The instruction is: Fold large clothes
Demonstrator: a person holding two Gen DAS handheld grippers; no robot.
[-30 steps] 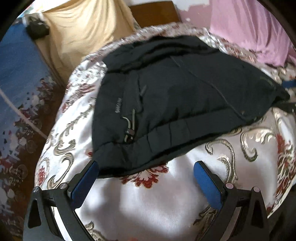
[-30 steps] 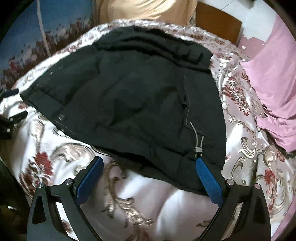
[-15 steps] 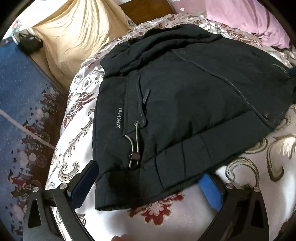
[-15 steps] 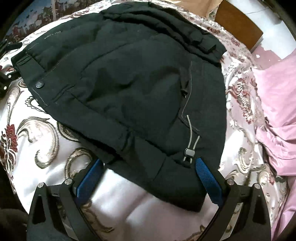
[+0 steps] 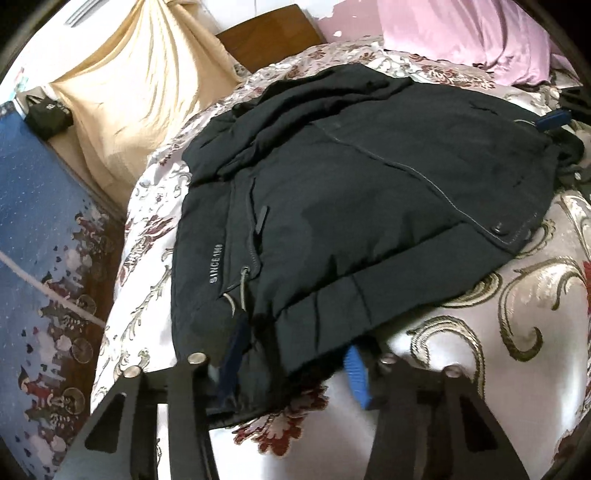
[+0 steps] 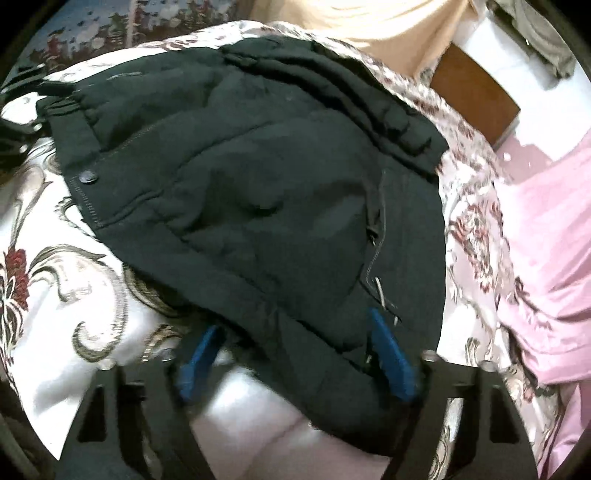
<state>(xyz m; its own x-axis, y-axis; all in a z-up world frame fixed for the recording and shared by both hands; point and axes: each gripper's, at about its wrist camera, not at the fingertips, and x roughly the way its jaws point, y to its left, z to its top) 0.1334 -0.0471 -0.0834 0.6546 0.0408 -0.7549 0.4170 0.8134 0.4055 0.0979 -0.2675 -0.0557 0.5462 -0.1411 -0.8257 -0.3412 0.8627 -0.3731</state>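
Observation:
A black padded jacket (image 5: pixel 369 206) lies folded on a floral bedspread (image 5: pixel 517 332); it also shows in the right wrist view (image 6: pixel 266 206). My left gripper (image 5: pixel 291 354) straddles the jacket's near hem at its left corner, blue pads (image 5: pixel 356 373) partly closed around the fabric. My right gripper (image 6: pixel 291 354) straddles the hem at the jacket's right corner, with its pads (image 6: pixel 389 365) narrowed around the fabric. The right gripper's blue pad shows at the far right edge of the left wrist view (image 5: pixel 554 120).
A pink pillow (image 5: pixel 465 33) lies at the bed's far right, also in the right wrist view (image 6: pixel 546 236). A beige cloth (image 5: pixel 140 92) hangs beside a wooden headboard (image 5: pixel 269 37). A blue patterned floor (image 5: pixel 40 258) lies left of the bed.
Both grippers moved forward onto the jacket's near hem, and their jaws narrowed from wide open to around the fabric.

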